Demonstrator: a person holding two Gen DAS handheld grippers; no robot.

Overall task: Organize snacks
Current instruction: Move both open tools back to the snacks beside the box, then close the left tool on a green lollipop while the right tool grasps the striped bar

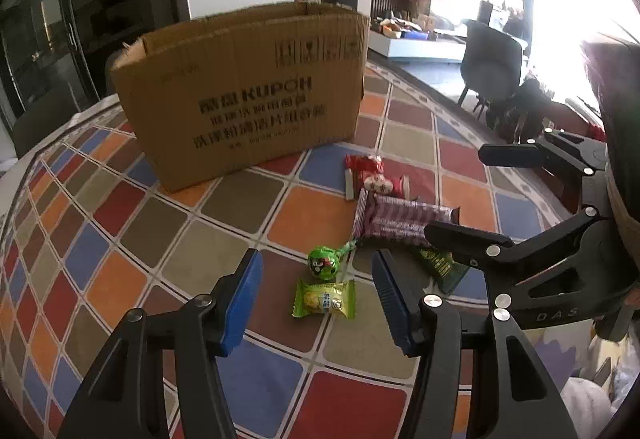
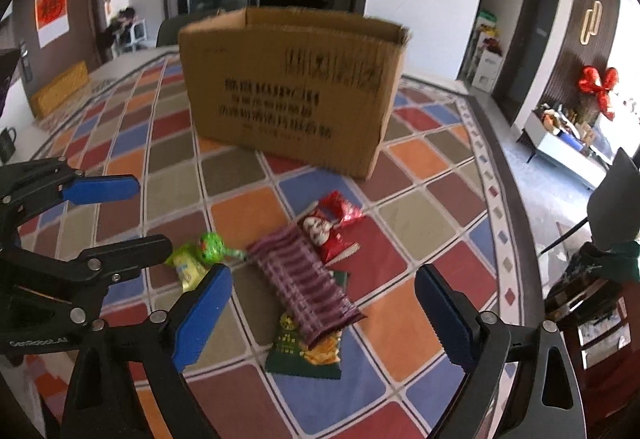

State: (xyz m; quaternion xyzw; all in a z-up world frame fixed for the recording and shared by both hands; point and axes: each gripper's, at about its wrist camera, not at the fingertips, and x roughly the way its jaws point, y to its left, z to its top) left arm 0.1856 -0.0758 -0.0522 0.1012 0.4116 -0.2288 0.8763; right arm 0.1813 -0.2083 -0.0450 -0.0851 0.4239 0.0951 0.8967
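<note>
Between the left gripper's [image 1: 316, 303] parted, empty jaws, a light-green crinkly plastic candy packet [image 1: 324, 298] is lying crosswise; right gripper [image 2: 324, 319] is hovering wide apart.

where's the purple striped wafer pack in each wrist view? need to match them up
Left wrist: purple striped wafer pack right of centre, lying crosswise, partly behind the right tongs' finger.
Right wrist: same pack near bottom centre, running diagonally, lying over the dark green packet.
Shared landmark: the cardboard box stands behind the snacks in both.
</note>
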